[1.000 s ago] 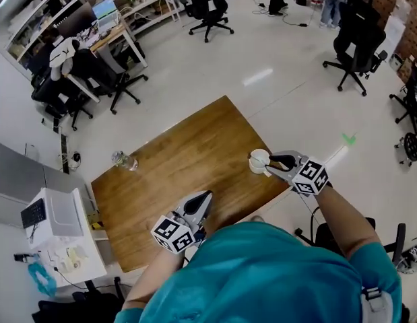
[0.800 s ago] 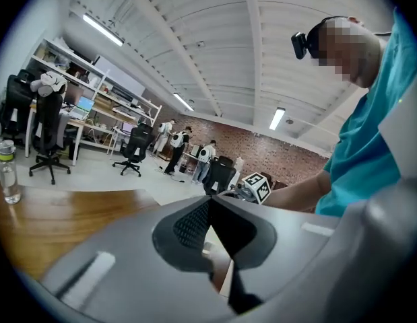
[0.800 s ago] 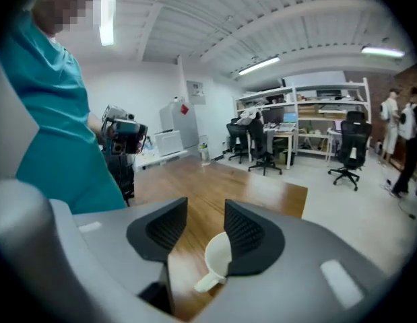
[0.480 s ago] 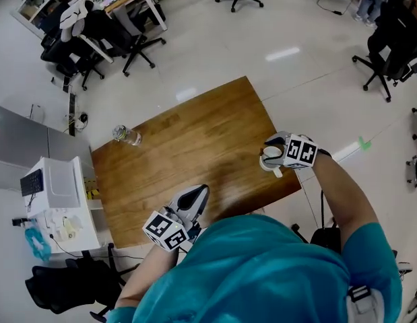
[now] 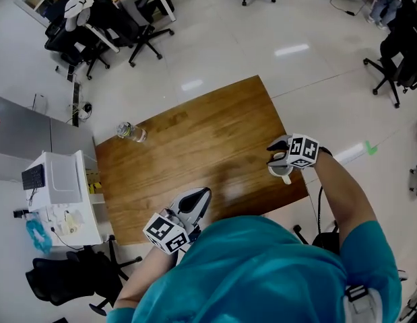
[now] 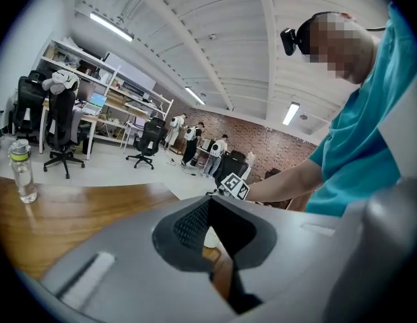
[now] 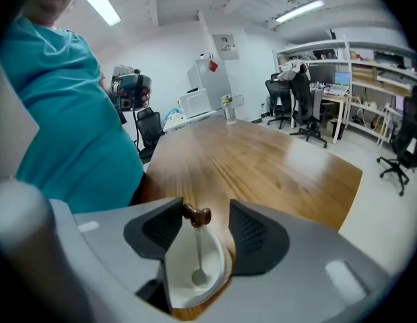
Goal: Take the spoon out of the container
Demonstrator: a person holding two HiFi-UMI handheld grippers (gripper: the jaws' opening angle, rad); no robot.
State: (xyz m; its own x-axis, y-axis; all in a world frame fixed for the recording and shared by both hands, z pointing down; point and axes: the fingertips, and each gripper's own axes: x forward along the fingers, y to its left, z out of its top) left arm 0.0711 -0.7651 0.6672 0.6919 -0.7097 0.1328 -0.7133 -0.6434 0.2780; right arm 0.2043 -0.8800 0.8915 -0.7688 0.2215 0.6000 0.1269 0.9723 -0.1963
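Right gripper view shows the right gripper (image 7: 205,226) tipped down over the cup (image 7: 173,274). Its jaws are apart and have just been closing a little. The brown knob at the top of the spoon (image 7: 197,246) stands between the pads, nearer the one at picture left, and neither pad presses on it yet. The spoon stands in the cup, bowl on the bottom, with its thin stem leaning up toward the jaws. The cup sits on the table (image 7: 262,160), near its edge.

The step in hand, as I judge it, is the grasp. To do it well:

- **Centre first:** shift the gripper until the knob sits midway between the pads.
- **Grip point:** close on the knob, or on the stem just under it, where the knob would likely stop the spoon sliding down through the pads.
- **Closing:** go slowly. The stem is thin and free to swing, so a pad that touches first may push it round the rim.
- **Lift:** pull along the stem's own line until the bowl clears the rim. A sideways pull could catch the rim and tip the cup, which nothing holds.

The left gripper (image 6: 209,206) hangs low over the near side of the table, well apart from the cup. Its tips are together with nothing between them. It could come across and steady the cup if the cup starts to slide.
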